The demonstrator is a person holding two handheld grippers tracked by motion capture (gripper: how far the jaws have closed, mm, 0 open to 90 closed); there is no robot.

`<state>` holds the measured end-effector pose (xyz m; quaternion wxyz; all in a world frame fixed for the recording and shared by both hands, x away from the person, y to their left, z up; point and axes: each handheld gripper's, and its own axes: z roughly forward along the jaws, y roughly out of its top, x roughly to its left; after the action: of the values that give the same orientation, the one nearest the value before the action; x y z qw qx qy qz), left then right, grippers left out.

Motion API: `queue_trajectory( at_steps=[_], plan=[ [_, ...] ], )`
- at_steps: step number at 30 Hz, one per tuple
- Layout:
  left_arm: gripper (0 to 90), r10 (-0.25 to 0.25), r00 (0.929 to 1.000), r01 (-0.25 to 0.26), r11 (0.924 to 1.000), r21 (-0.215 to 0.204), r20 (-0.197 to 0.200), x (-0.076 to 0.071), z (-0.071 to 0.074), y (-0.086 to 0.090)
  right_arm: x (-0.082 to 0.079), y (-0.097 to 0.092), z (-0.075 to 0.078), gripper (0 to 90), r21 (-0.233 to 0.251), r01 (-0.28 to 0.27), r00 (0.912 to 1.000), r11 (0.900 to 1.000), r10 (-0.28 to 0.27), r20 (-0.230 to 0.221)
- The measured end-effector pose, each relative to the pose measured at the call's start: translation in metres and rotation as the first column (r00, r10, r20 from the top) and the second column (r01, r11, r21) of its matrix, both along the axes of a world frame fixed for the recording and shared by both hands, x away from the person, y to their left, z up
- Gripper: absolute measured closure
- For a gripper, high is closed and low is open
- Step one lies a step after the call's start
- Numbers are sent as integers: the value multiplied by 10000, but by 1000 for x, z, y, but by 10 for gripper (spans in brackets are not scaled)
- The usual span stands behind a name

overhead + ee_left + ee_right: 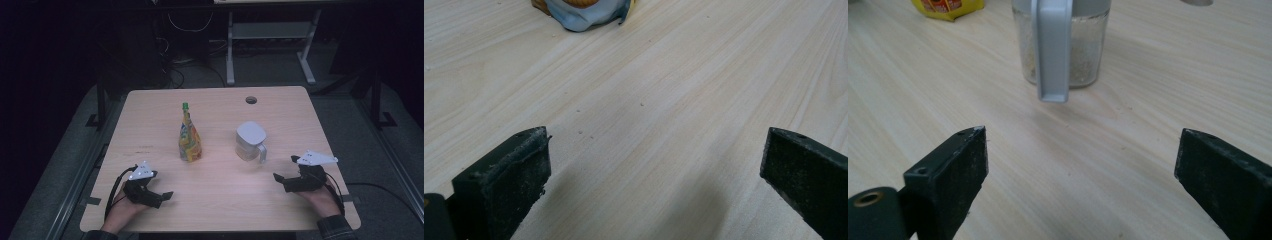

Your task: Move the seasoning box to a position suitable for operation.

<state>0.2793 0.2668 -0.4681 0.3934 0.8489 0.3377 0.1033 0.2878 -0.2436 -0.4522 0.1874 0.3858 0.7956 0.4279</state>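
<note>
A colourful stand-up pouch [189, 141] with a green cap stands near the middle of the wooden table [150, 120]. To its right is a clear jug [249, 142] with a pale lid and a handle that faces the front right. My left gripper [161, 184] rests open at the front left, jaws pointing toward the pouch. In the left gripper view its jaws [656, 145] stand wide apart over bare wood, the pouch's base [584, 11] far ahead. My right gripper [285, 167] rests open at the front right. In the right gripper view the jug [1083, 50] stands ahead of the open right gripper [1080, 145], handle [1050, 55] toward me.
A round cable hole [251, 100] lies near the table's far edge. Beyond the table are a dark floor, cables and the legs of another desk [230, 50]. A corner of the pouch [948, 7] shows at the upper left of the right gripper view.
</note>
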Motion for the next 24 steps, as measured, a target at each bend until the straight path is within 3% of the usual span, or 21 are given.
queue_trajectory(
  at_steps=[24],
  plan=[
    [0,-392,9990,397,9989,-240,199,-1,3,-4,31,24,9,89,857,-456,9977,9953,410,545]
  ],
)
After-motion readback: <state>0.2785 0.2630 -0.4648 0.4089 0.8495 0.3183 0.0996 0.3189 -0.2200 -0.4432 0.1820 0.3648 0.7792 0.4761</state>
